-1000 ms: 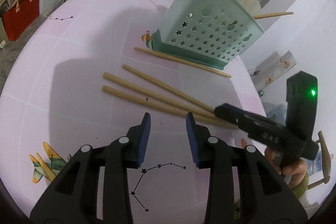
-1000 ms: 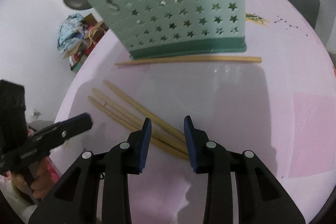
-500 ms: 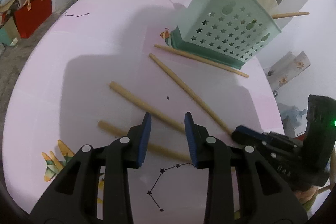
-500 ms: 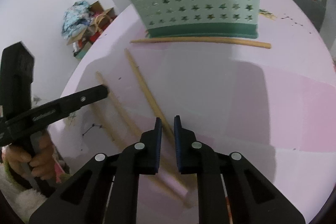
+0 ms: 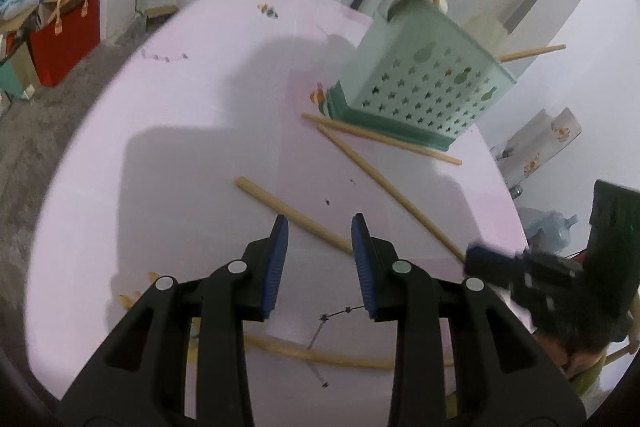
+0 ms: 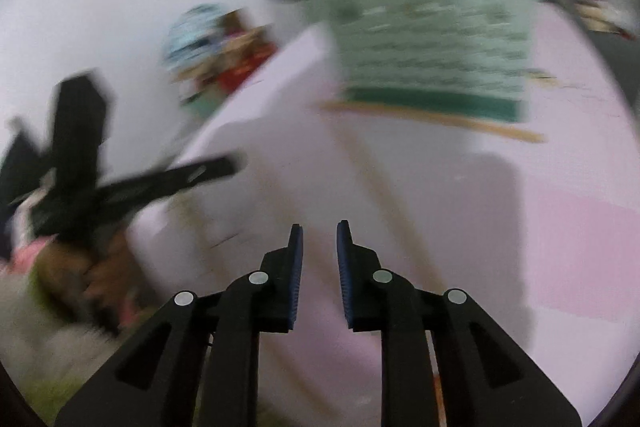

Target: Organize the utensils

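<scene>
Jaws of the left gripper stand wide and empty, straddling the near end of one chopstick lying on the pink desk. Jaws of the right gripper are narrowly parted and hold nothing, though that view is badly blurred. A second chopstick runs ahead and right of the left jaws, a third lies beyond it against the base of the green star-punched utensil holder, and a fourth lies beneath the left gripper. I judge the pick is at hand: lower squarely, pinch near the thick end, then tip the stick upright into the holder.
</scene>
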A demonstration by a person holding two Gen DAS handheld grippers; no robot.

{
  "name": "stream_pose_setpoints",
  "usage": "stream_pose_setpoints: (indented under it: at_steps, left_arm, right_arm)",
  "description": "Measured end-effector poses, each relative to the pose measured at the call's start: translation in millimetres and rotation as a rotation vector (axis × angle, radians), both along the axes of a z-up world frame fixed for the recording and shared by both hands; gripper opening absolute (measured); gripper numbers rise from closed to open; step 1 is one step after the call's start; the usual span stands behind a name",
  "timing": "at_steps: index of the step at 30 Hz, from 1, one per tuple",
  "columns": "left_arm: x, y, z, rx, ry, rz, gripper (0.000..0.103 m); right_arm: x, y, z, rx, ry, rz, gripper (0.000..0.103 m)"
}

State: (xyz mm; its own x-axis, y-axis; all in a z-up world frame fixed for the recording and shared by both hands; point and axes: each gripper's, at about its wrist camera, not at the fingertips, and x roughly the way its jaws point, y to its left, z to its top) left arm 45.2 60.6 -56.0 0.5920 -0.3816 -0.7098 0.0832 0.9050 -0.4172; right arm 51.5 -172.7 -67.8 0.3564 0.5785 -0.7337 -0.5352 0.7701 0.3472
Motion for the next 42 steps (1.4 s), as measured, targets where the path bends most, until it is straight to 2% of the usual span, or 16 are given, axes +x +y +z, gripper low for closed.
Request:
stream_pose_setpoints:
  at_steps: [1, 3, 5, 8, 12, 16, 25, 30, 33, 36, 40, 42]
  left_arm:
    - [-0.7, 2.5, 1.3, 0.002, -0.004, 0.003, 0.030]
    - [-4.4, 10.3, 2.8, 0.005, -0.006, 0.016, 0.030]
    - [-6.0, 16.1, 2.8, 0.006, -0.004, 0.030, 0.030]
    - [-8.5, 24.9, 1.7, -0.008, 0.001, 0.053, 0.030]
    - [-12.0, 32.9, -0.1, -0.024, 0.006, 0.070, 0.030]
    - [-15.7, 34.4, -1.7, -0.025, 0.004, 0.073, 0.030]
    - [-28.5, 43.4, -2.4, -0.016, 0.008, 0.074, 0.030]
    - [-42.7, 61.3, 4.1, -0.001, -0.003, 0.094, 0.030]
    - [-56.5, 85.8, 6.0, 0.001, -0.001, 0.152, 0.030]
    - [-70.4, 115.0, -0.4, -0.002, 0.054, 0.230, 0.030]
    - [-94.5, 141.3, -24.5, -0.019, 0.189, 0.300, 0.030]
    - [-107.2, 145.5, -26.6, -0.006, 0.196, 0.317, 0.030]
  right_arm:
    - [-3.7, 5.0, -0.7, 0.002, 0.005, 0.042, 0.031]
    - [-17.6, 22.7, -4.9, -0.034, -0.004, 0.166, 0.036]
    - [-29.1, 41.2, -13.0, -0.104, -0.015, 0.265, 0.036]
    - [-35.0, 57.8, -23.5, -0.184, -0.029, 0.337, 0.036]
    - [-37.4, 65.5, -28.9, -0.211, -0.035, 0.377, 0.034]
    - [-40.1, 66.8, -27.9, -0.222, -0.045, 0.374, 0.030]
    - [-42.8, 60.1, -30.3, -0.195, -0.031, 0.357, 0.030]
    - [-41.7, 54.4, -30.9, -0.139, -0.016, 0.381, 0.030]
    - [-38.6, 49.4, -30.4, -0.118, -0.003, 0.375, 0.030]
    - [-37.7, 47.4, -29.8, -0.111, 0.000, 0.372, 0.030]
    - [-38.4, 47.0, -29.9, -0.118, -0.007, 0.372, 0.030]
    - [-38.1, 46.5, -30.4, -0.119, -0.008, 0.369, 0.030]
